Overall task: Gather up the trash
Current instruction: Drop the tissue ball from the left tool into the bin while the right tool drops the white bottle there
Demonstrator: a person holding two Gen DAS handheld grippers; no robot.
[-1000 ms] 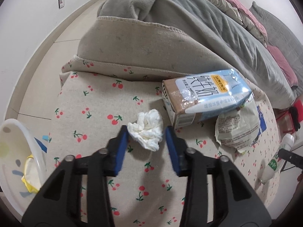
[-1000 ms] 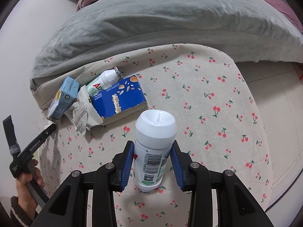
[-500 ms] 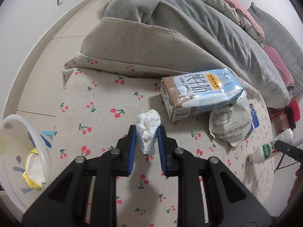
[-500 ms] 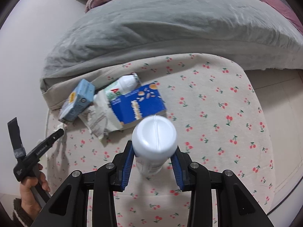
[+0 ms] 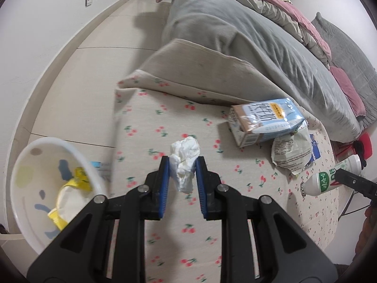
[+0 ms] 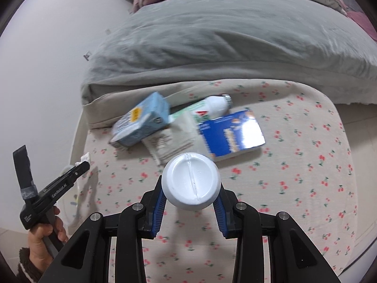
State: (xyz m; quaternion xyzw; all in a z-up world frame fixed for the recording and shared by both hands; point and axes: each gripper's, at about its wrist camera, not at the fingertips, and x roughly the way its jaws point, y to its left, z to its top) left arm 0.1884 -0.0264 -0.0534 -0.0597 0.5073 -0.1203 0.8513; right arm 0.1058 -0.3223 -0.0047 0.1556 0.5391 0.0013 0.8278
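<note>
My left gripper [image 5: 182, 168] is shut on a crumpled white tissue [image 5: 185, 158] and holds it above the cherry-print cushion [image 5: 165, 127]. My right gripper [image 6: 191, 188] is shut on a white plastic bottle [image 6: 191, 182], whose base faces the camera; that bottle also shows in the left wrist view [image 5: 329, 178]. On the cushion lie a light-blue milk carton [image 5: 264, 120], a torn snack wrapper [image 5: 289, 151], a blue packet [image 6: 232, 134] and a second white bottle [image 6: 212, 108]. A white bin [image 5: 47, 188] with yellow trash stands on the floor at the left.
A bed with a grey blanket [image 6: 223, 35] runs behind the cushion. A white wall [image 5: 35, 35] and tiled floor [image 5: 77, 89] lie to the left. The left gripper [image 6: 54, 188] and the hand holding it show in the right wrist view.
My left gripper closed on the tissue and lifted it off the cushion. My right gripper tilted the bottle until its base faces the camera, and rose.
</note>
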